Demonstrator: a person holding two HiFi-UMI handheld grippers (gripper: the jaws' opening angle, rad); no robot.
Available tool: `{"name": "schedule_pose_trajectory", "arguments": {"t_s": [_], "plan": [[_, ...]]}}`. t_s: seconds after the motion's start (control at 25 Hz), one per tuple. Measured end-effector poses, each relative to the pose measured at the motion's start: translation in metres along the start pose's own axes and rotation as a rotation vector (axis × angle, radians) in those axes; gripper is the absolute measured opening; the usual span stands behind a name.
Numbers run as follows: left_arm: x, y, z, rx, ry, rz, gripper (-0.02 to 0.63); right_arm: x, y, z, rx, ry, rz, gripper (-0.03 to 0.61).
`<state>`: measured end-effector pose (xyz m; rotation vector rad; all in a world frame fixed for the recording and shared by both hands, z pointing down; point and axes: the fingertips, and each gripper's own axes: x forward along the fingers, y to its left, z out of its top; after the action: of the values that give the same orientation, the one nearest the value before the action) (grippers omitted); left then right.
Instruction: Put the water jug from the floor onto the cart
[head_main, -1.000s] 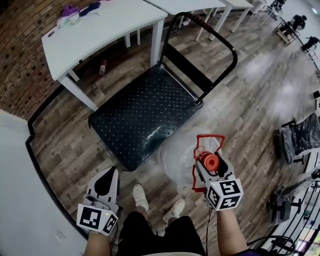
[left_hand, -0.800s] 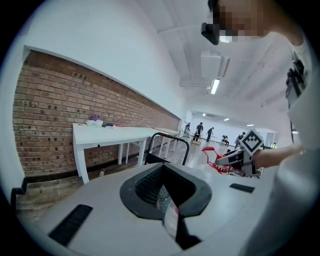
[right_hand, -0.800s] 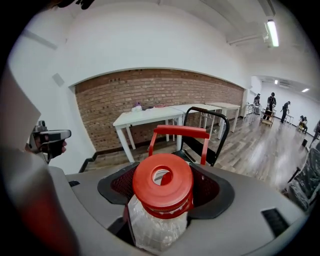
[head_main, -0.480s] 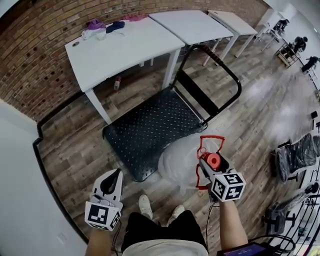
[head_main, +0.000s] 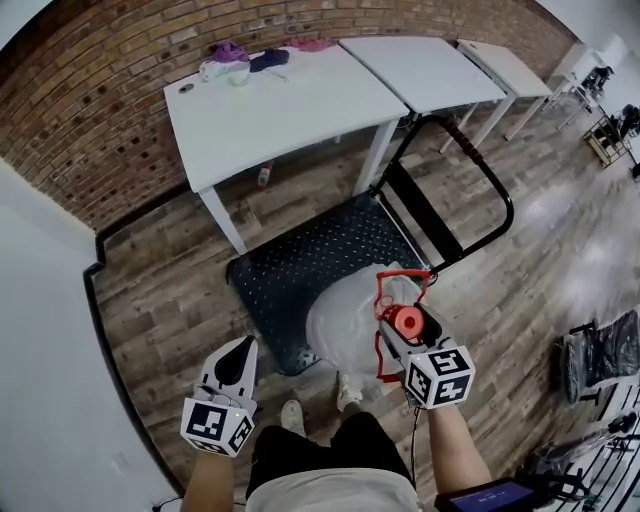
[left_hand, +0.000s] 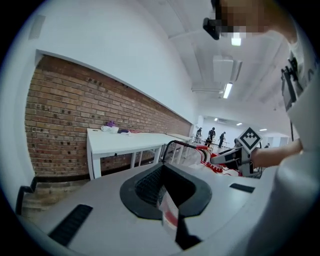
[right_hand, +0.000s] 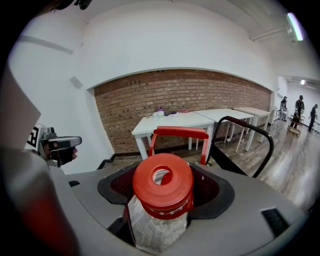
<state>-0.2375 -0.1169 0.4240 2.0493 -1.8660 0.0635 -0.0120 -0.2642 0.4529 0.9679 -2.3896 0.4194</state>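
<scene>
At the left, the left claw (head_main: 241, 348) hangs low beside the person's leg, jaws pressed together on nothing. It looks parked out of the way, since this load seems to need only one grip. Beyond it a white counter (head_main: 300, 100) stands against the brick wall (head_main: 100, 120). Toward the middle, the cart (head_main: 300, 270) waits on the wood-plank floor (head_main: 160, 290). It has a flat black deck with a dotted anti-slip texture and a black tubular handle frame (head_main: 425, 212) at its far end. The water jug (head_main: 345, 320) is a bulging translucent plastic bottle with a red cap (right_hand: 162, 185) and a squared red carry handle (right_hand: 177, 132). It appears lifted, partly over the deck's near corner. At the right, the right claw (right_hand: 161, 205) pinches the jug's neck just under the cap, likely so the wider cap stops it slipping through.
</scene>
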Motion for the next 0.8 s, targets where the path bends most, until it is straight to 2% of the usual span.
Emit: {"name": "schedule_pose_trajectory", "arguments": {"t_s": [0.16, 0.4, 0.64, 0.8], "plan": [[0.021, 0.001, 0.011, -0.049, -0.014, 0.071, 0.000, 0.035, 0.003, 0.020, -0.061, 0.012, 0.093, 0.318], [0.057, -0.011, 0.027, -0.043, -0.025, 0.181, 0.000, 0.085, -0.010, 0.040, -0.123, 0.026, 0.197, 0.318], [0.082, -0.016, 0.038, -0.044, -0.057, 0.246, 0.000, 0.134, -0.016, 0.040, -0.201, 0.047, 0.240, 0.318], [0.093, -0.015, 0.030, -0.038, -0.045, 0.248, 0.000, 0.160, -0.027, 0.030, -0.208, 0.066, 0.242, 0.318]]}}
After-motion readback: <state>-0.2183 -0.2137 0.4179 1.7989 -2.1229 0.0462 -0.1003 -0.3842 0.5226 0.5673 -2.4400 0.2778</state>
